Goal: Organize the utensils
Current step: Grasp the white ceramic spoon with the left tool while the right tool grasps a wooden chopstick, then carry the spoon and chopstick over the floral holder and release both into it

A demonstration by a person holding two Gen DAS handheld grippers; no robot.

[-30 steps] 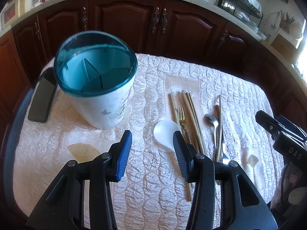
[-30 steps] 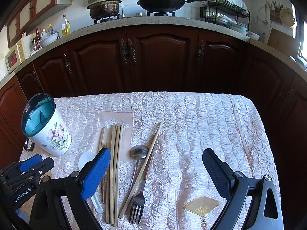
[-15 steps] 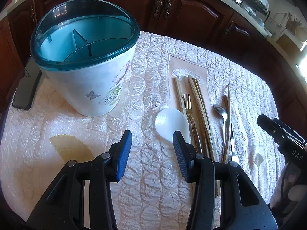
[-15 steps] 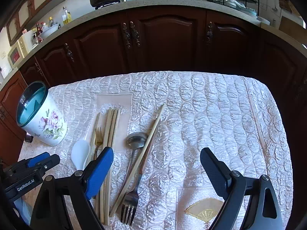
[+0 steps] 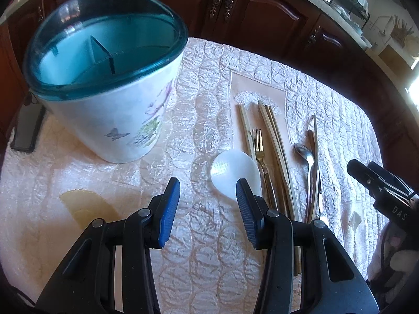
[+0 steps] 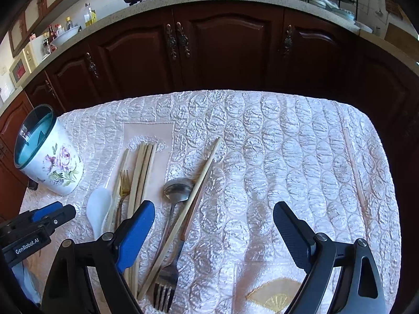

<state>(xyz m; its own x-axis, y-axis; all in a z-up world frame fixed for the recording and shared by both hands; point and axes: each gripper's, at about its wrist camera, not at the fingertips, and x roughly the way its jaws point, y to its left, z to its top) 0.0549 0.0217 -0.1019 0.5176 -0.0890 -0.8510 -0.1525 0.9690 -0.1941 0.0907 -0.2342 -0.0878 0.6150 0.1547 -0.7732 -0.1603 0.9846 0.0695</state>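
A white floral utensil holder point(image 5: 110, 83) with a teal divided rim stands at the table's left; it also shows in the right wrist view point(image 6: 47, 154). Utensils lie in a row on the quilted cloth: a white spoon point(image 5: 233, 172), a gold fork point(image 5: 259, 151), several chopsticks point(image 5: 275, 141), a steel spoon point(image 6: 175, 196) and a steel fork point(image 6: 167, 280). My left gripper point(image 5: 208, 201) is open and empty, just before the white spoon. My right gripper point(image 6: 213, 225) is wide open and empty, above the steel spoon and fork.
A dark phone point(image 5: 26, 130) lies left of the holder by the table edge. A lone chopstick point(image 6: 354, 170) lies near the right edge. Dark wooden cabinets point(image 6: 222, 49) stand behind the table, with pots on the counter above.
Both grippers have moved lower and closer to the table. The holder and white spoon loom larger in the left wrist view. Nothing has been gripped.
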